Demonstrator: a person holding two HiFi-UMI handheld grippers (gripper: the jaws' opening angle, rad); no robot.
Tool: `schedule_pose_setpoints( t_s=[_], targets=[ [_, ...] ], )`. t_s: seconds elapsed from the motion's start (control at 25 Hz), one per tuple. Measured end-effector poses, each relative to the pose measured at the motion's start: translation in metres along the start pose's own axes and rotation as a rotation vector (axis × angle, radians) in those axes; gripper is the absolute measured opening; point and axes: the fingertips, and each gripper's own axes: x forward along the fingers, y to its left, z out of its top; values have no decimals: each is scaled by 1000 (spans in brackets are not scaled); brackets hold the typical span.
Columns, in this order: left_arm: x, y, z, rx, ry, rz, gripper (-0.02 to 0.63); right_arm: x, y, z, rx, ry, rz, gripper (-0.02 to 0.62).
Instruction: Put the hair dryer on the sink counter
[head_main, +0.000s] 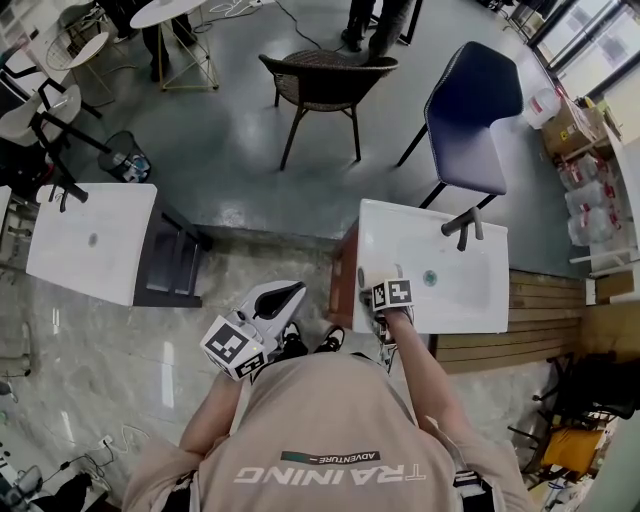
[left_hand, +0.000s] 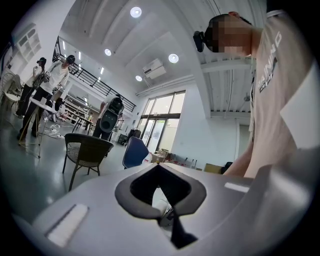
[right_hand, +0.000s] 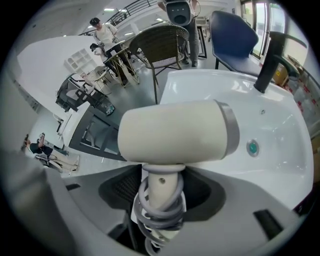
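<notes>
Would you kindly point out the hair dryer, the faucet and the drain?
hair dryer (right_hand: 170, 132): right gripper view, on its cream barrel.
faucet (right_hand: 267, 65): right gripper view, on its dark stem.
drain (right_hand: 252, 147): right gripper view, on its green centre.

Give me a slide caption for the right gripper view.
Right gripper holds a cream hair dryer by its cord-wrapped handle, at a white sink.

The hair dryer (right_hand: 172, 131), cream with a grey band round its right end, is being held up by its handle, barrel lying level and a grey cord coiling round the handle. It is hovering over the near left corner of the white sink counter (head_main: 478, 314), whose basin is lying to its right.
</notes>
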Motion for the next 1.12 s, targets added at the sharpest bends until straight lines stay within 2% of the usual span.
schedule_pose_setpoints(
  t_s=[0.32,0.84,1.12],
  targets=[
    [1,-2,-1,6,7,-13,8,-9,-1,0,-13,-16,-9,219],
    [6,-13,-6,8,23,-34,8,-33,4,-5,-51,-84,61,219],
    [18,-25,-3,25,35,-73,8,-61,-1,-8,-41,-163,88,219]
  ],
)
